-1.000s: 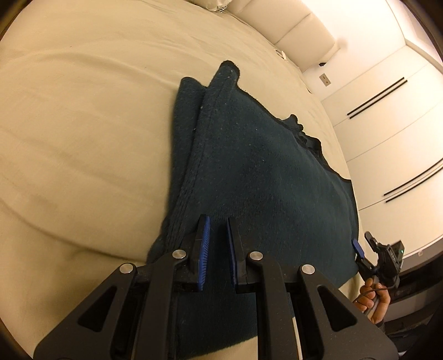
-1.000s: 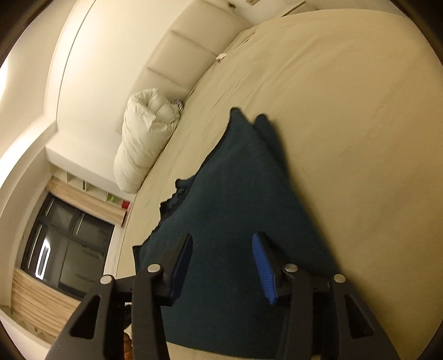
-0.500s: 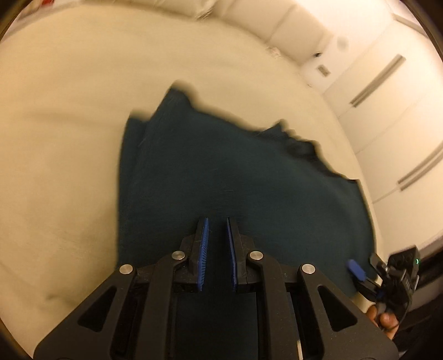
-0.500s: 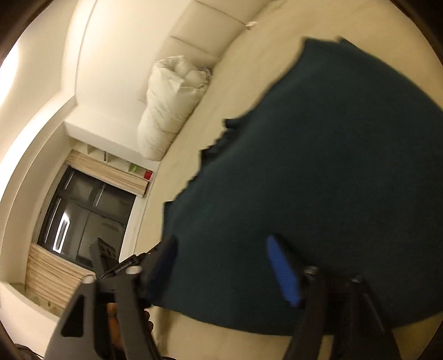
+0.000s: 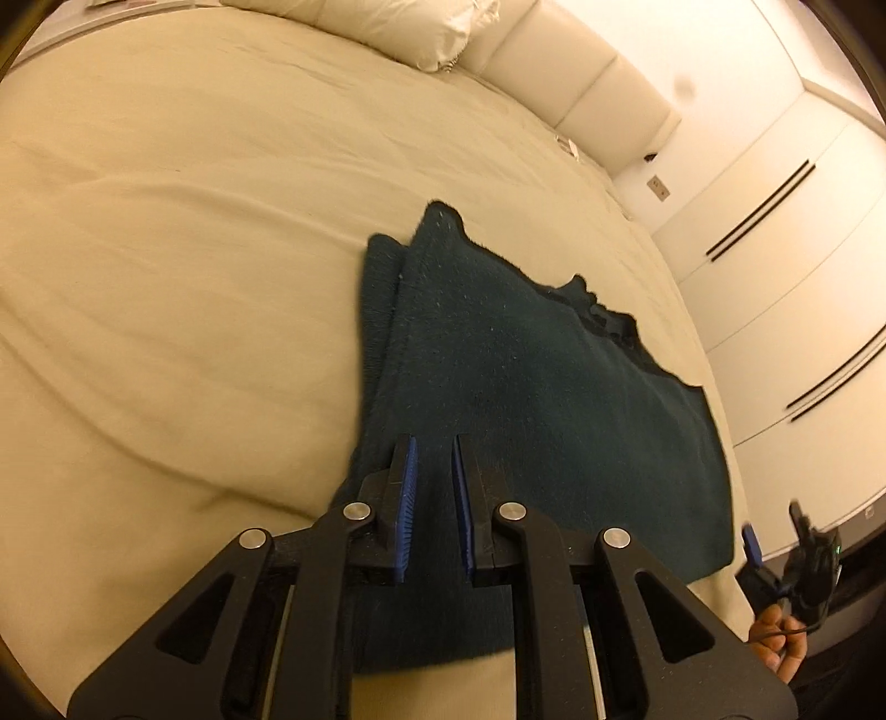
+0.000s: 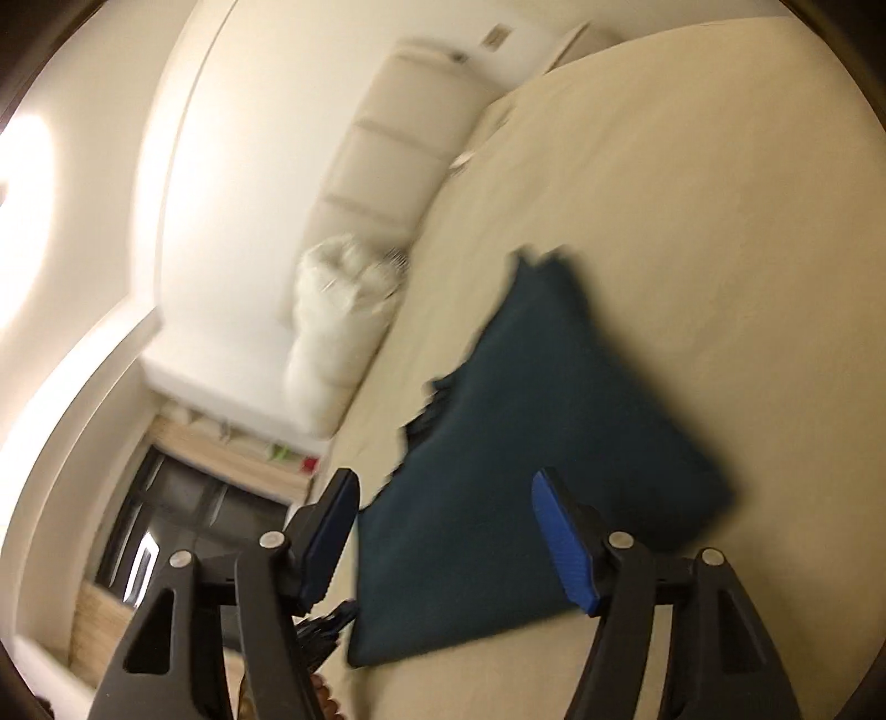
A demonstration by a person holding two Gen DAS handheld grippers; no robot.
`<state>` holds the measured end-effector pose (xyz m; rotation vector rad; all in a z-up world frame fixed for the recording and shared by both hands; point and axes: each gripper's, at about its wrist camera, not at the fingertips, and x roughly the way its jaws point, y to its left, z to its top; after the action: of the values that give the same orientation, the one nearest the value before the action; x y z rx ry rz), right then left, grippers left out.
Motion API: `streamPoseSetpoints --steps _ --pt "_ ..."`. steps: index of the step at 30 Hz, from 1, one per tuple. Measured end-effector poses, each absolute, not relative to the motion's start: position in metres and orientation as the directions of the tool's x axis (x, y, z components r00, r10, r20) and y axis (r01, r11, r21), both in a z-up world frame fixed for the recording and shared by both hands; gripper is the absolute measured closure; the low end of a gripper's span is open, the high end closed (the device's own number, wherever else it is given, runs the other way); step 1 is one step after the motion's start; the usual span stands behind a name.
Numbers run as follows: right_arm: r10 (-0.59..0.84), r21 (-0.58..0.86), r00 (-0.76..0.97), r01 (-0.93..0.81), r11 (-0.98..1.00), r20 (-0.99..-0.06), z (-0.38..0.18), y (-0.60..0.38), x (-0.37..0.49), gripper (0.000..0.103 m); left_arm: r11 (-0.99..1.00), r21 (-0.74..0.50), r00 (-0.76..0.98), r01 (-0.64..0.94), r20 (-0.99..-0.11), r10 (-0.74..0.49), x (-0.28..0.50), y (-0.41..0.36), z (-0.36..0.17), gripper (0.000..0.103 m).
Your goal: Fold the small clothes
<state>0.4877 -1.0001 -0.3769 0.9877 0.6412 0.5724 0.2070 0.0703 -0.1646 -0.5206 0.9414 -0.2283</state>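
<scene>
Left hand-held gripper (image 5: 433, 507) nearest in the left wrist view, blue pads (image 5: 407, 509) nearly together with only a narrow slit between, nothing pinched there. Directly beneath and just ahead of those fingertips, a dark teal garment (image 5: 542, 399) lying flat on the beige bed (image 5: 183, 266), folded over on itself, a second layer peeking out along the edge left of the gripper, a ragged darker hem along the far right edge. Off to the right of the left gripper, beyond the cloth's corner, the right hand-held gripper (image 5: 775, 531) seen small with one blue pad, a person's hand (image 5: 775, 642) under it. Farther ahead, plain wrinkled bedding, then a white pillow (image 5: 398, 27) against a padded headboard (image 5: 570, 72), and white wardrobe panels (image 5: 786, 249) with dark slot handles to the far right. From the right wrist view, blurred by motion: right hand-held gripper (image 6: 448, 531) standing wide, jaws just having been opening, the near edge of the garment (image 6: 526, 443) visible through the gap but not touched by either pad. Left of that gripper and close in, a dim glimpse of the other tool, too smeared to read. Beyond the cloth, open bed, then the bunched white pillow (image 6: 338, 327) by the headboard, and a dark window (image 6: 166, 531) low at the far left.
</scene>
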Motion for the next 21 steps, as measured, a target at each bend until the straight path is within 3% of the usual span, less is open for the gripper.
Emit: streamPoseSetpoints --steps 5,9,11,13,14,17,20,21 --pt "0.863 0.843 0.404 -0.308 0.44 -0.303 -0.362 -0.89 0.537 0.026 0.791 -0.606 0.561 -0.084 -0.685 -0.465 0.207 0.119 -0.165 0.091" --pt "0.839 0.838 0.349 -0.209 0.504 -0.417 -0.402 -0.876 0.57 0.027 0.722 -0.684 0.503 -0.102 -0.662 -0.556 0.221 0.143 -0.181 0.09" --pt "0.844 0.875 0.371 -0.143 0.463 -0.386 -0.418 -0.902 0.57 0.056 0.668 -0.733 0.461 -0.131 -0.642 -0.613 0.227 0.148 -0.194 0.09" --pt "0.828 0.892 0.437 -0.109 0.438 -0.353 -0.42 -0.935 0.557 0.054 0.612 -0.778 0.447 -0.143 -0.603 -0.661 0.225 0.151 -0.203 0.088" --pt "0.815 0.891 0.464 -0.108 0.441 -0.347 -0.417 -0.947 0.554 0.047 0.592 -0.793 0.44 -0.144 -0.587 -0.68 0.223 0.151 -0.206 0.079" --pt "0.782 0.893 0.531 -0.101 0.439 -0.325 -0.408 -0.975 0.536 0.029 0.508 -0.849 0.426 -0.144 -0.516 -0.743 0.22 0.154 -0.21 0.04" --pt "0.786 0.905 0.55 -0.121 0.408 -0.281 -0.399 -0.985 0.526 0.026 0.551 -0.828 0.423 -0.107 -0.539 -0.728 0.223 0.151 -0.196 0.022" --pt "0.789 0.907 0.549 -0.123 0.402 -0.275 -0.398 -0.986 0.526 0.026 0.579 -0.81 0.404 -0.095 -0.562 -0.721 0.227 0.147 -0.194 0.021"
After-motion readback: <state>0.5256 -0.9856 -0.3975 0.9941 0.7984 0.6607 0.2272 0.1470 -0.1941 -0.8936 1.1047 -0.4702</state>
